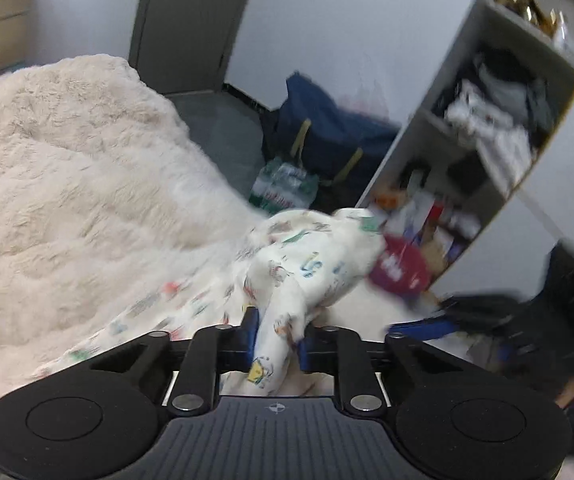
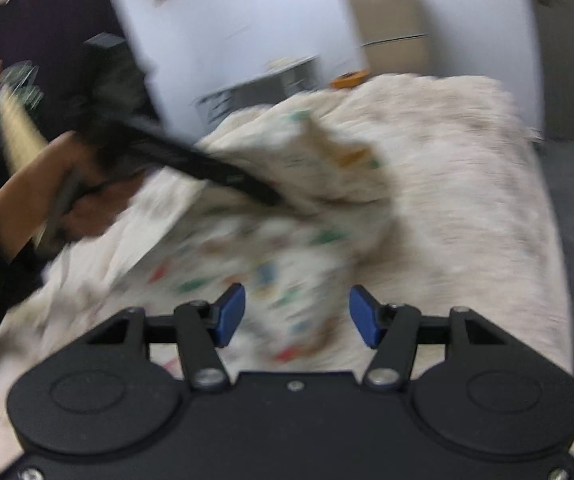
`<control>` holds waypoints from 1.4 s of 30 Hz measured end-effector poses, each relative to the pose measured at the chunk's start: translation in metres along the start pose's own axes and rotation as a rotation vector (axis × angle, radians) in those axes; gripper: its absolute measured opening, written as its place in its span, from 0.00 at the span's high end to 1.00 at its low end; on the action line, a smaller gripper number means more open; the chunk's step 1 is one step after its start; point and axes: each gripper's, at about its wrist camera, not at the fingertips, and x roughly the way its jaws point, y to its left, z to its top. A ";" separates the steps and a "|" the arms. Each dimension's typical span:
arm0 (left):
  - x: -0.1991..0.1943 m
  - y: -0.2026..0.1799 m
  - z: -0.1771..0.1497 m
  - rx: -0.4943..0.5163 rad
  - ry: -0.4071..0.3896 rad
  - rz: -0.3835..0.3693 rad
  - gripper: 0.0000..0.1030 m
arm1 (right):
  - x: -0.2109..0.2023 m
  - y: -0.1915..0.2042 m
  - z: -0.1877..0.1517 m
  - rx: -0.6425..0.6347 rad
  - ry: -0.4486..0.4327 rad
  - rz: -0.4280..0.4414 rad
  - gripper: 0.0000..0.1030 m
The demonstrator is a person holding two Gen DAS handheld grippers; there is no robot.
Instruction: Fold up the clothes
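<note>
The printed garment (image 1: pixel 311 264) lies bunched and unfolded on the fluffy bed (image 1: pixel 67 184). The left gripper (image 1: pixel 277 340) has its fingers pinched tight on a gathered strip of it. The right gripper (image 2: pixel 297 316) hovers above the cloth, fingers half apart, holding nothing. Folding looks barely begun; spreading and every fold remain.

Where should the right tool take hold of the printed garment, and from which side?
Grip the loose edge of the garment lying flat just ahead of the right tool, coming from above. The left tool already pinches a bunched fold at the other end.
</note>
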 end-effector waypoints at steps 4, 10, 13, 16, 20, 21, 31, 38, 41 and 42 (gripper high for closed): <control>0.010 -0.025 0.025 -0.238 -0.107 -0.059 0.65 | -0.002 -0.056 -0.002 0.311 -0.113 0.059 0.46; 0.027 -0.081 0.042 -0.228 -0.107 -0.132 0.29 | -0.011 -0.110 -0.015 0.538 -0.143 0.137 0.45; 0.018 -0.093 0.034 -0.147 -0.091 -0.088 0.24 | -0.007 -0.131 -0.026 0.641 -0.122 0.243 0.45; -0.010 -0.096 0.015 -0.037 -0.117 -0.018 0.15 | -0.008 -0.135 -0.030 0.639 -0.123 0.270 0.45; -0.050 -0.077 -0.026 0.101 -0.115 0.164 0.11 | -0.005 -0.128 -0.024 0.609 -0.107 0.294 0.44; -0.054 -0.072 -0.031 0.109 -0.110 0.189 0.09 | -0.006 -0.127 -0.024 0.606 -0.109 0.298 0.44; -0.035 -0.002 -0.058 -0.047 -0.031 0.226 0.09 | 0.005 -0.101 -0.021 0.528 -0.056 0.281 0.44; 0.006 0.012 -0.049 -0.169 0.028 0.030 0.34 | 0.006 -0.077 -0.019 0.428 -0.021 0.273 0.43; 0.012 0.005 -0.046 -0.129 0.063 0.031 0.38 | 0.003 -0.078 -0.019 0.440 -0.029 0.296 0.43; 0.011 0.006 -0.045 -0.126 0.064 0.030 0.40 | 0.003 -0.080 -0.019 0.451 -0.032 0.305 0.43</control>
